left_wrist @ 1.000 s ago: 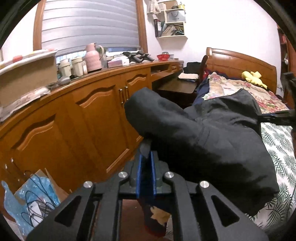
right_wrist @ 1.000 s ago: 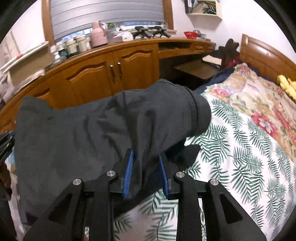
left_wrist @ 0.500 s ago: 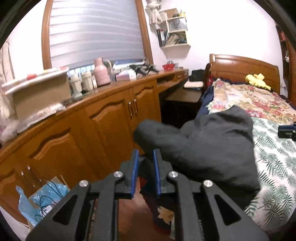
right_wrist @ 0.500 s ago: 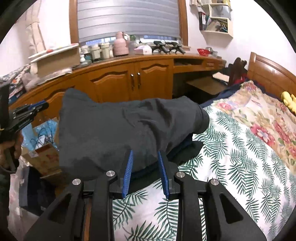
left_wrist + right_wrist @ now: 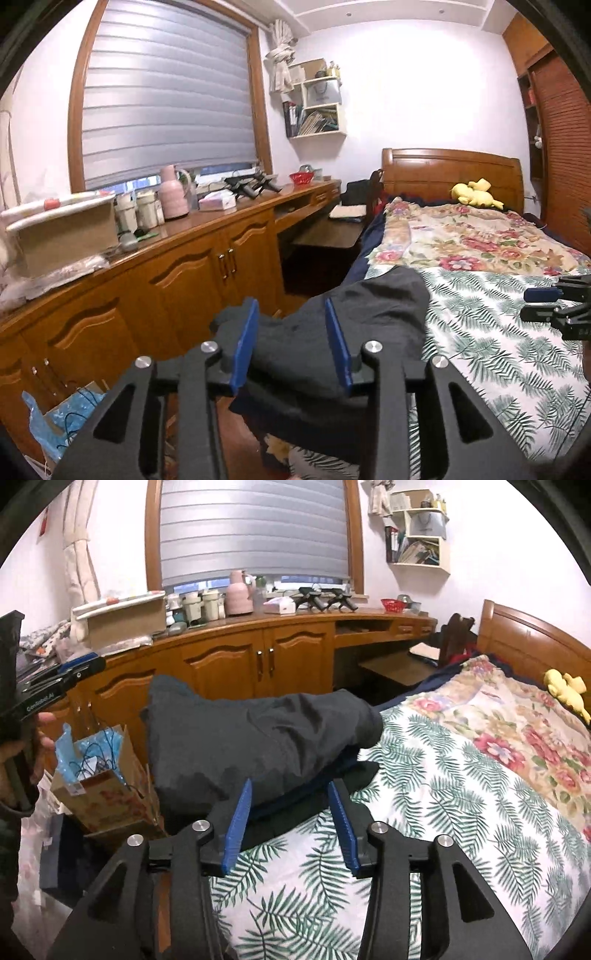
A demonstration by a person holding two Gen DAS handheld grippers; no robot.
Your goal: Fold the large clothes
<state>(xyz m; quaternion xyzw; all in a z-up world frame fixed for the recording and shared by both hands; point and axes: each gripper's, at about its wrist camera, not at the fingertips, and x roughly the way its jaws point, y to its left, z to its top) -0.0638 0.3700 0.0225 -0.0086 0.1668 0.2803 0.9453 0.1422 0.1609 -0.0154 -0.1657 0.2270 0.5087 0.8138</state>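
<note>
A large dark grey garment (image 5: 258,746) lies folded in a thick bundle at the left edge of the bed (image 5: 443,794), part of it hanging over the side. My right gripper (image 5: 290,783) hovers just short of its near edge with jaws opening and no cloth pressed between the blue pads. In the left wrist view the garment (image 5: 369,325) lies beyond and below my left gripper (image 5: 290,302), whose jaws are also opening and free of the cloth. Each view shows the other gripper: the right gripper (image 5: 535,304) over the sheet, the left gripper (image 5: 96,662) in a hand.
A long wooden cabinet (image 5: 221,664) with jars and boxes on top runs along the left wall. A cardboard box with blue plastic (image 5: 99,775) stands on the floor beside the bed. A floral quilt (image 5: 461,240) and a yellow plush toy (image 5: 474,194) lie toward the headboard.
Both grippers have let go of the dark garment and drawn back and up, jaws widening. The garment has dropped from a lifted fold onto the bed's edge.
</note>
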